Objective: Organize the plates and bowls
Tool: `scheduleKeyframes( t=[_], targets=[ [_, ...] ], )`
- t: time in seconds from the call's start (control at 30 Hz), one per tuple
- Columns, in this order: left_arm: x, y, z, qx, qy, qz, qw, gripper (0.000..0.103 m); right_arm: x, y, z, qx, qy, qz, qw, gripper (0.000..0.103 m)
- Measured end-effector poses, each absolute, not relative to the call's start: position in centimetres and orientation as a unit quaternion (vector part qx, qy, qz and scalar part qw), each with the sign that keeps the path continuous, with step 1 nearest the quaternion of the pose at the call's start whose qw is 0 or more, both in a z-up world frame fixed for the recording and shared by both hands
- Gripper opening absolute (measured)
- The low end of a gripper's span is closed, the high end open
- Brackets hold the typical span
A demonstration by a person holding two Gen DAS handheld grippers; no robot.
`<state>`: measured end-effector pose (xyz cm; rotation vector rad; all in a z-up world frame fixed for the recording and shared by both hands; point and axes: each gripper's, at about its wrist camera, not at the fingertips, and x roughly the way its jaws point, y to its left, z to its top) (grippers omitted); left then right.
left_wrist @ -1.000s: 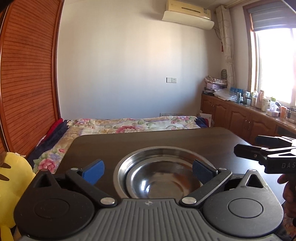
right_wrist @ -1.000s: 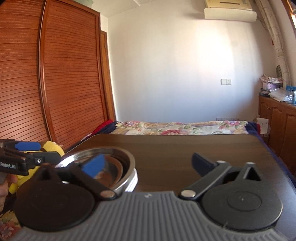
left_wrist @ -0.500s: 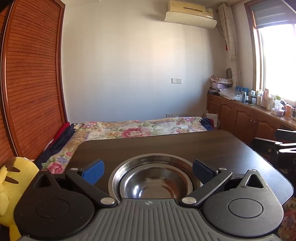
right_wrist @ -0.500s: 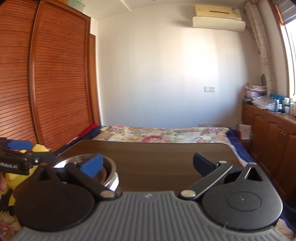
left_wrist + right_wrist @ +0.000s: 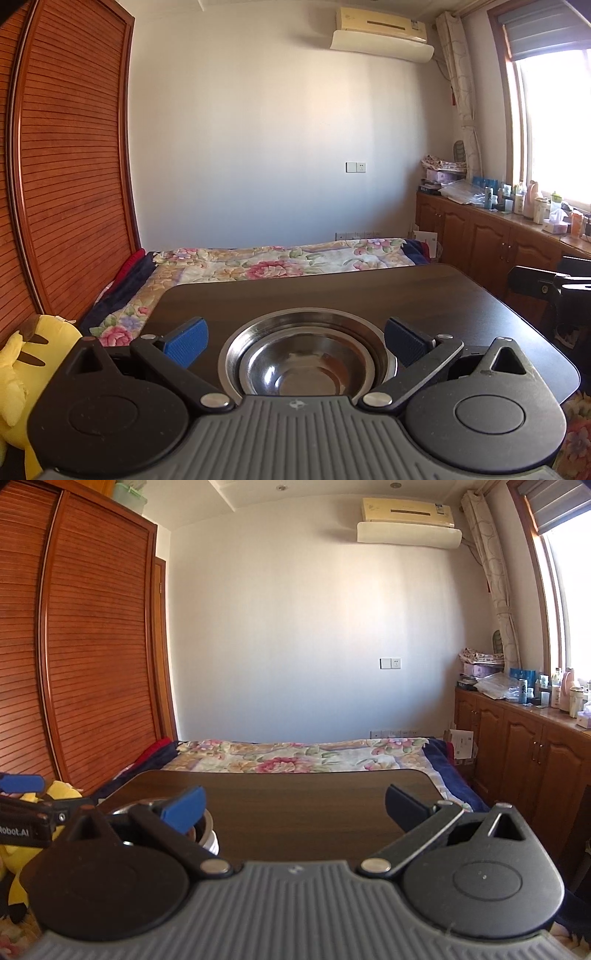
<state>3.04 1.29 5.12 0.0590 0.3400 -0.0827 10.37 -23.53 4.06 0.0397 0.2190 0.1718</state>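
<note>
left gripper (image 5: 295, 341): jaws spread wide, gripping nothing, held over stacked steel bowls (image 5: 306, 363) | bowls: smaller nested in larger, on dark table (image 5: 332, 291) near its front edge | right gripper (image 5: 293, 808): jaws apart, empty, over bare table right of the bowls

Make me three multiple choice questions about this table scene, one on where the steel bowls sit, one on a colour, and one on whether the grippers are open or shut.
1. Where are the steel bowls?
A. on the dark table
B. on the bed
C. on the cabinet

2. What colour is the plush toy left of the table?
A. red
B. yellow
C. green

3. How does the left gripper stand?
A. shut on a bowl
B. shut on nothing
C. open

Answers:
1 A, the nested bowls rest on the tabletop.
2 B, it is plainly yellow.
3 C, its fingers stand wide apart either side of the bowls; the right gripper is open too.
</note>
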Motion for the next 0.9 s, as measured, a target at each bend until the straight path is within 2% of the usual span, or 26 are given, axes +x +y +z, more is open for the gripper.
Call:
scheduleKeyframes(
  t=[0.27, 0.9],
  targets=[
    [2.4, 1.3, 5.4, 0.036, 0.159, -0.027, 0.986, 0.103, 9.5, -23.2, 4.4, 0.006, 0.099, 0.08, 0.992, 0.103],
    [2.4, 1.8, 2.4, 0.038, 0.173, -0.019, 0.984, 0.103, 9.4, -23.3, 2.2, 0.007, 0.117, 0.069, 0.991, 0.103]
  ],
)
